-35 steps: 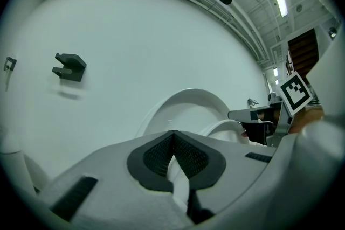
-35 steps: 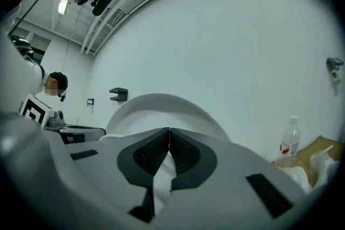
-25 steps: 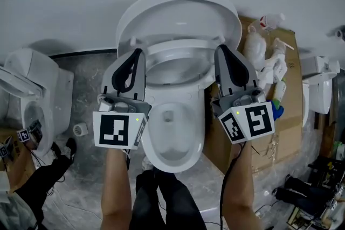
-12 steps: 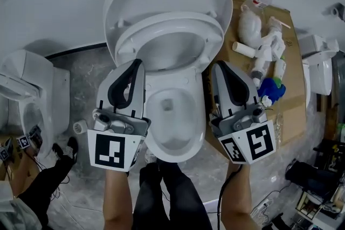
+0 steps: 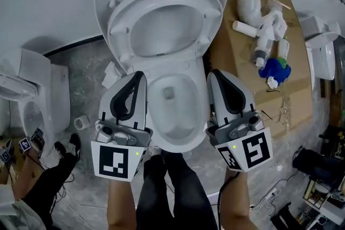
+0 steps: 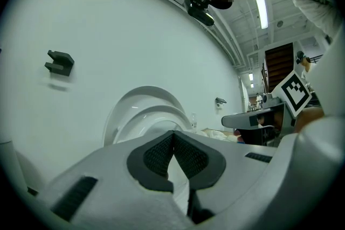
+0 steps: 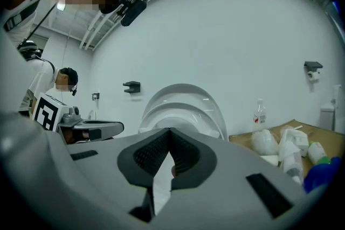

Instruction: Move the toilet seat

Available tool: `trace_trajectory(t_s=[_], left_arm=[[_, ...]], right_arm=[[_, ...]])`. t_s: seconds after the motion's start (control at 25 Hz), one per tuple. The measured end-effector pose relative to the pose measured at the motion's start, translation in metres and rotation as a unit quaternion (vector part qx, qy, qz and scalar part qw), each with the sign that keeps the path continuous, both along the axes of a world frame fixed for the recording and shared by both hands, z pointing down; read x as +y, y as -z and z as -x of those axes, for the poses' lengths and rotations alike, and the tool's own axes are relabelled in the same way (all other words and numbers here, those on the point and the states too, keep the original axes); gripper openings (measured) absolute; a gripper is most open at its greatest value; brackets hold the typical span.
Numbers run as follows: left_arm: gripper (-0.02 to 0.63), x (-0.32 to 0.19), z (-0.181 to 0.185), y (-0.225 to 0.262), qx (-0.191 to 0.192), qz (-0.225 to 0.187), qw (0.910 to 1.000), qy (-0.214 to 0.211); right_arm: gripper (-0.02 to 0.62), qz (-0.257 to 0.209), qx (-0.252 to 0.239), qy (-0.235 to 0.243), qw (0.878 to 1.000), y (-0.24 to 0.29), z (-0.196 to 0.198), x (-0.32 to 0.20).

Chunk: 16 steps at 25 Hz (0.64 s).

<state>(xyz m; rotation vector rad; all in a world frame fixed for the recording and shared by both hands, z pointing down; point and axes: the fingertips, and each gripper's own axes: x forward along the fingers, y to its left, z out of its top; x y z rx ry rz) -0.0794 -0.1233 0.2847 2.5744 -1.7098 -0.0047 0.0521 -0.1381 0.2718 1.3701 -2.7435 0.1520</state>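
While left claw and right claw sit pressed together, cardboard flanks the raised toilet seat.

A cardboard sheet on the grey floor bears white bottles and a blue bundle.

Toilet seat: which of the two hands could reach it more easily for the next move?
Left, narrowly, I'd guess. Both grippers are shut and empty. In the head view the left gripper sits slightly nearer the raised toilet seat than the right gripper does.
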Motion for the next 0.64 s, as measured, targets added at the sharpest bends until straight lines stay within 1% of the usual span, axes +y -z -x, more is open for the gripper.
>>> trace_trajectory(t_s=[0.2,0.32,0.36,0.48,0.64], left_arm=[[0.009,0.013,-0.004,-0.013,0.002,0.015,0.9999,-0.007],[0.009,0.015,-0.005,-0.009,-0.004,-0.007,0.9999,-0.011],[0.009,0.016,-0.006,-0.008,-0.004,-0.008,0.9999,-0.012],[0.009,0.020,-0.010,-0.008,0.004,0.008,0.9998,-0.015],[0.009,0.025,-0.013,-0.006,0.005,0.010,0.9998,-0.018]], right_arm=[[0.012,0.007,0.002,-0.010,1.000,-0.012,-0.004,0.013],[0.012,0.009,0.007,-0.012,1.000,-0.015,-0.004,0.018],[0.012,0.009,0.008,-0.012,1.000,-0.015,-0.005,0.020],[0.012,0.008,0.013,-0.014,1.000,-0.014,-0.006,0.025],[0.012,0.007,0.018,-0.015,1.000,-0.012,-0.007,0.029]])
